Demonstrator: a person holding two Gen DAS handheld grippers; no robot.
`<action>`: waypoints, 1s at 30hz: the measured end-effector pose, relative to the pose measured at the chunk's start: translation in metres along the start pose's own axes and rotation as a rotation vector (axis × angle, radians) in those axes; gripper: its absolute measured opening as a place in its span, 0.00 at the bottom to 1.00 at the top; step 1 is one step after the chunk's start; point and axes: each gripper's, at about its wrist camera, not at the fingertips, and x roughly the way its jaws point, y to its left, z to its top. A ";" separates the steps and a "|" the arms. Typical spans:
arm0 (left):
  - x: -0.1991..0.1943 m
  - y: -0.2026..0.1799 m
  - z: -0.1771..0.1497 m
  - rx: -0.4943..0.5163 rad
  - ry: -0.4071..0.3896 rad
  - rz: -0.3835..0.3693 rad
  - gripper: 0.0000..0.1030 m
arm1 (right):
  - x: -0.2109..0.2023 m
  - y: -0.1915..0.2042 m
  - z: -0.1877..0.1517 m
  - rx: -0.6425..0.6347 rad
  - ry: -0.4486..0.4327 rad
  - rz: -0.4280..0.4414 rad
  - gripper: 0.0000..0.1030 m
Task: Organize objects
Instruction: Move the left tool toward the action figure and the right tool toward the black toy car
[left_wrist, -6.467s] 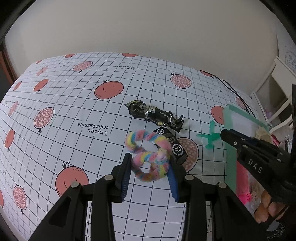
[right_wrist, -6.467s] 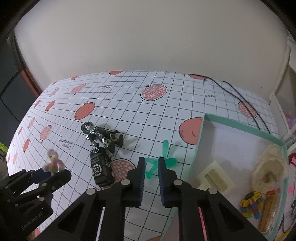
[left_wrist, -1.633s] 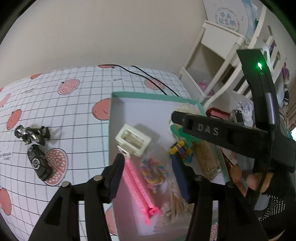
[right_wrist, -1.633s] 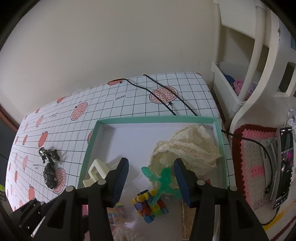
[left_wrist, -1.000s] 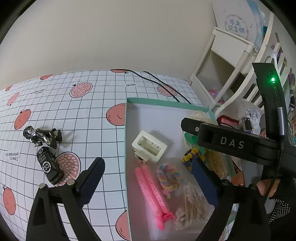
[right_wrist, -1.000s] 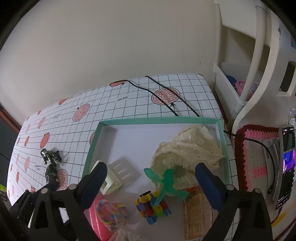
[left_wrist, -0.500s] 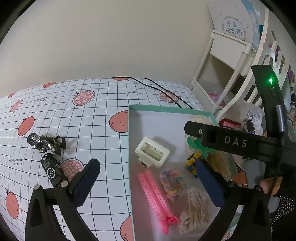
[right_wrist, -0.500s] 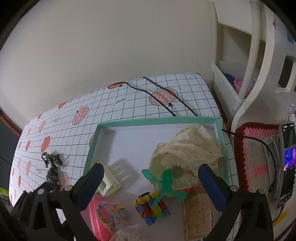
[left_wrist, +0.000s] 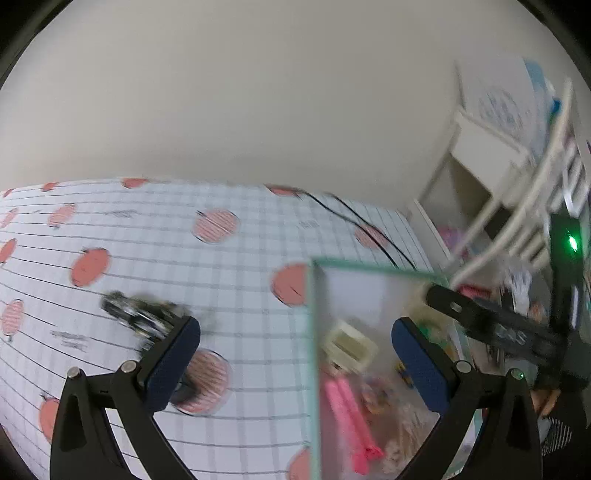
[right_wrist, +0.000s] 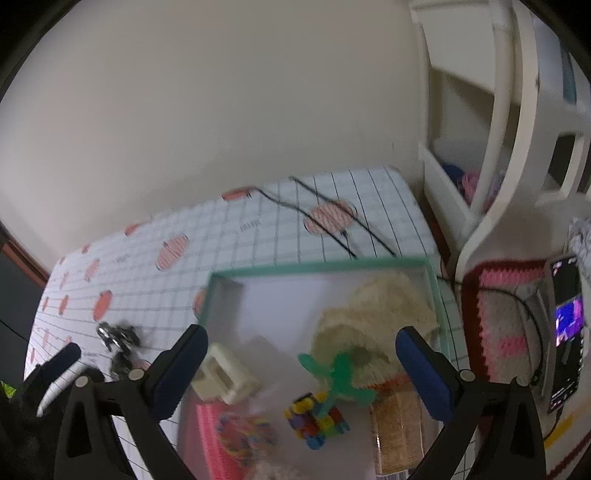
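Both claws, left (left_wrist: 295, 354) and right (right_wrist: 301, 369), have left the tray (right_wrist: 314, 266), gaping and empty; a hasty swing could knock the figure (left_wrist: 138, 315) off the table's (left_wrist: 155, 229) left edge

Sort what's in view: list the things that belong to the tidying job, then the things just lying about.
Job:
- green-rimmed tray, holding the green propeller, block toy, rainbow loop, pink comb
- dark figurine on the tablecloth, not yet in the tray

Lying about:
- black cable
- white shelf
- phone
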 end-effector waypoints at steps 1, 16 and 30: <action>-0.003 0.008 0.004 -0.013 -0.008 0.011 1.00 | -0.004 0.004 0.002 -0.003 -0.012 0.006 1.00; -0.052 0.155 0.029 -0.268 -0.102 0.171 1.00 | -0.020 0.115 0.000 -0.168 -0.058 0.133 1.00; -0.024 0.187 0.009 -0.335 0.006 0.157 1.00 | 0.040 0.203 -0.054 -0.375 0.085 0.136 1.00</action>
